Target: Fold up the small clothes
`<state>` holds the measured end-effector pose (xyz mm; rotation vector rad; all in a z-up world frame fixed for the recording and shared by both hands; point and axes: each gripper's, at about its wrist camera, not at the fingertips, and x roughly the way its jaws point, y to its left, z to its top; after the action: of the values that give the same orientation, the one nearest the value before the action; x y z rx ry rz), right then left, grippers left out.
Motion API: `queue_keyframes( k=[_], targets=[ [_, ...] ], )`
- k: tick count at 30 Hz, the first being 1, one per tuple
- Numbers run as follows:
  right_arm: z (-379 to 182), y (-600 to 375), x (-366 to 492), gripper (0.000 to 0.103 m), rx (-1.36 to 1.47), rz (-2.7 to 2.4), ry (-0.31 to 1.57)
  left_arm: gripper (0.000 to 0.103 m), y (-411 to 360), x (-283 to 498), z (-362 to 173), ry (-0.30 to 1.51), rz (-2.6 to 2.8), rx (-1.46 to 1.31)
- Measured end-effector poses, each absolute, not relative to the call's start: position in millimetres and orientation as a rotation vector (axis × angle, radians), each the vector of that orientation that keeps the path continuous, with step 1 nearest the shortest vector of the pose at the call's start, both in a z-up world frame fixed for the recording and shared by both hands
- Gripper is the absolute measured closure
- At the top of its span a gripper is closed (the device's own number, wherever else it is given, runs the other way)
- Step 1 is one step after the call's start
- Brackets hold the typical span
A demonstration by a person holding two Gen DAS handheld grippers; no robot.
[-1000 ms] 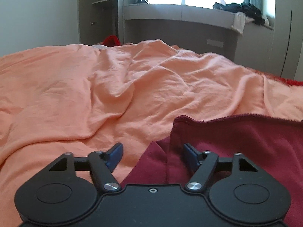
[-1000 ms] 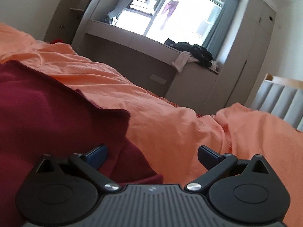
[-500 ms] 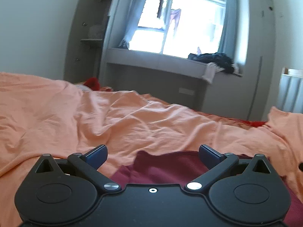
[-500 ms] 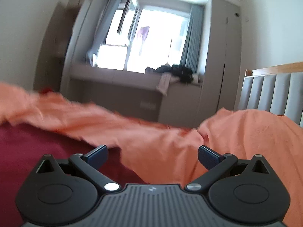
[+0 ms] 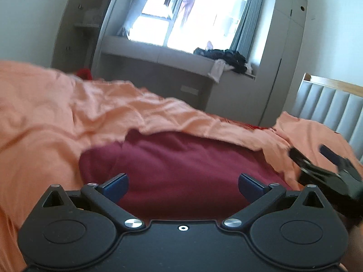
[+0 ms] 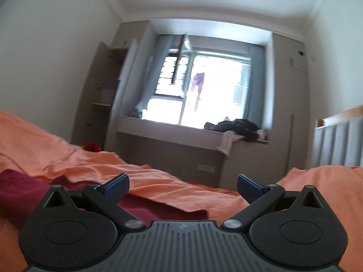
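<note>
Left wrist view: left gripper (image 5: pixel 182 182) jaws just spread wide, empty; maroon garment (image 5: pixel 181 170) flat on orange sheet (image 5: pixel 45 117) beneath. Right gripper (image 6: pixel 182 187) agape, empty. Pinch edge cleanly, avoid sheet.

- My left gripper (image 5: pixel 182 184) tilts a little downward over the dark red cloth (image 5: pixel 181 165), jaws spread wide; they have just been opening, and nothing sits between the blue pads.
- My right gripper (image 6: pixel 182 185) points about level, right of and beyond that cloth, jaws wide apart and empty.
- From the left camera, the right gripper shows blurred, just past the cloth's right edge.
</note>
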<state>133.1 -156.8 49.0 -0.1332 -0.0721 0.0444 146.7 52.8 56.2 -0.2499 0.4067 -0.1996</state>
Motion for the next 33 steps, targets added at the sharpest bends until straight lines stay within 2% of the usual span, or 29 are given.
queue_keyframes(
  k=[12, 22, 33],
  targets=[
    [41.8, -138.7, 148.0, 0.0, -0.143, 0.089, 0.004, 0.001, 75.8, 168.6, 3.1, 0.547, -0.167, -0.373],
    [24.9, -134.2, 162.5, 0.0, -0.084, 0.104, 0.119, 0.001, 71.3, 167.6, -2.1, 0.519, -0.141, -0.367],
    [20.6, -119.1, 166.9, 0.0, -0.088, 0.125, 0.117, 0.001, 84.4, 164.0, -5.5, 0.488, -0.159, -0.486]
  ],
)
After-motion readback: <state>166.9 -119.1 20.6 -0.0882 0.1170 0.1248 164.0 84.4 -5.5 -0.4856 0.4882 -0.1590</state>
